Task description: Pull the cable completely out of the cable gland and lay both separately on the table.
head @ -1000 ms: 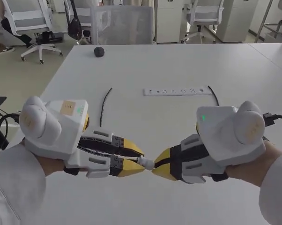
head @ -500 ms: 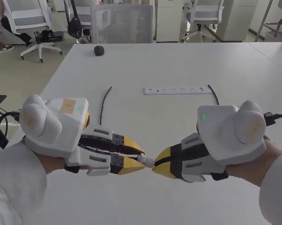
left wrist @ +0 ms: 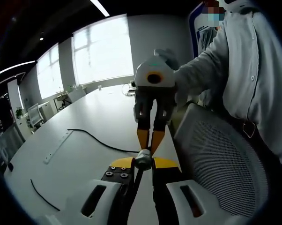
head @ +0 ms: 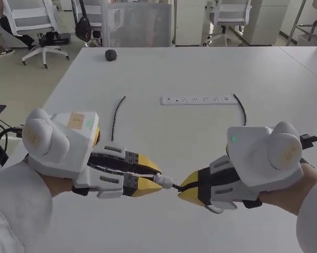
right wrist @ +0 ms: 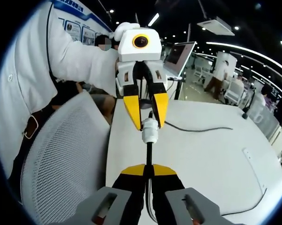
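Head view: white table (head: 200, 68), office chairs (head: 137, 29)

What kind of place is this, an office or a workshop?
Most likely an open-plan office: a large white table with a power strip on it, wheeled office chairs beyond it, and white cabinets at the far wall.

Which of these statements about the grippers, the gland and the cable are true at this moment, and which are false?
1. The left gripper is shut on the cable gland. True.
2. The cable is fully out of the cable gland. False: it runs from the right gripper's jaws into the gland.
3. The right gripper is open. False: it is shut on the cable.
4. A power strip lies on the table beyond both grippers. True.
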The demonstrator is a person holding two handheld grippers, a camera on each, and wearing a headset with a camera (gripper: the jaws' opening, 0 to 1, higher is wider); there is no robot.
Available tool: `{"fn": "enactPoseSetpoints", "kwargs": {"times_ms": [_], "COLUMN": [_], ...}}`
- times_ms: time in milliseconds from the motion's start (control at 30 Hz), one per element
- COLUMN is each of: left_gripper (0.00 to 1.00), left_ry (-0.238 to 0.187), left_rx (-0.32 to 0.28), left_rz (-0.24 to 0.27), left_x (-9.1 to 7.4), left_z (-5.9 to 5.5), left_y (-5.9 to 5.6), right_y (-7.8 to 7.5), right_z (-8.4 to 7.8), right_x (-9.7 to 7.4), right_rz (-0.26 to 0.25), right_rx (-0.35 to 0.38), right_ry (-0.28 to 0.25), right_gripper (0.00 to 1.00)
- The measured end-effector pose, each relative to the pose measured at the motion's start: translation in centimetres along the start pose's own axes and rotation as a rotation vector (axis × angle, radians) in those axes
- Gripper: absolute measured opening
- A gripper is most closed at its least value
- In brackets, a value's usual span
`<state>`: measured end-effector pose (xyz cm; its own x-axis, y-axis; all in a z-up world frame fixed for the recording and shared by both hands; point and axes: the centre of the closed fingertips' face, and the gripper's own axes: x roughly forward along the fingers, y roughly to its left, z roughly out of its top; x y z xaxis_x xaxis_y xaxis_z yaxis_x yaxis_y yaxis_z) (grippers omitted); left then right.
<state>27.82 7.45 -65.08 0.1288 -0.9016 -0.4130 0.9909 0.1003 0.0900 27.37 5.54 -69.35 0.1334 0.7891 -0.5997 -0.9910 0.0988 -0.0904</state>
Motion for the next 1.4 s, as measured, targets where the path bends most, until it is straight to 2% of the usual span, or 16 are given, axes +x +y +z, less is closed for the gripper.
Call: {"fn": "enactPoseSetpoints", "kwargs": {"times_ms": [333, 667, 1067, 1400], "left_gripper": [0.14, 0.14, 0.14, 0.14], "left_ry": [-0.001, -0.005, -0.008, -0.008], "left_rx": [-0.012, -0.012, -0.013, -0.009], "left_rz": [0.008, 0.013, 0.018, 0.016], "left_x": [0.0, -0.1, -0.1, 0.2], "left_z": [-0.4, -0.4, -0.5, -0.4], "left_y": [0.0, 0.1, 0.4, 0.3], "right_y": [0.0, -0.5, -1.3, -1.5], "right_z": [-4.3, -7.8, -12.5, -13.0], "right_x": [-0.2, -0.4, -2.0, -2.6], "right_rz": [-0.004, -0.012, -0.031, -0.037], "right_rx": [0.028, 0.081, 0.134, 0.173], "right_ry": [0.089, 0.147, 0.240, 0.253], "right_gripper": [0.00, 0.00, 0.00, 0.01]}}
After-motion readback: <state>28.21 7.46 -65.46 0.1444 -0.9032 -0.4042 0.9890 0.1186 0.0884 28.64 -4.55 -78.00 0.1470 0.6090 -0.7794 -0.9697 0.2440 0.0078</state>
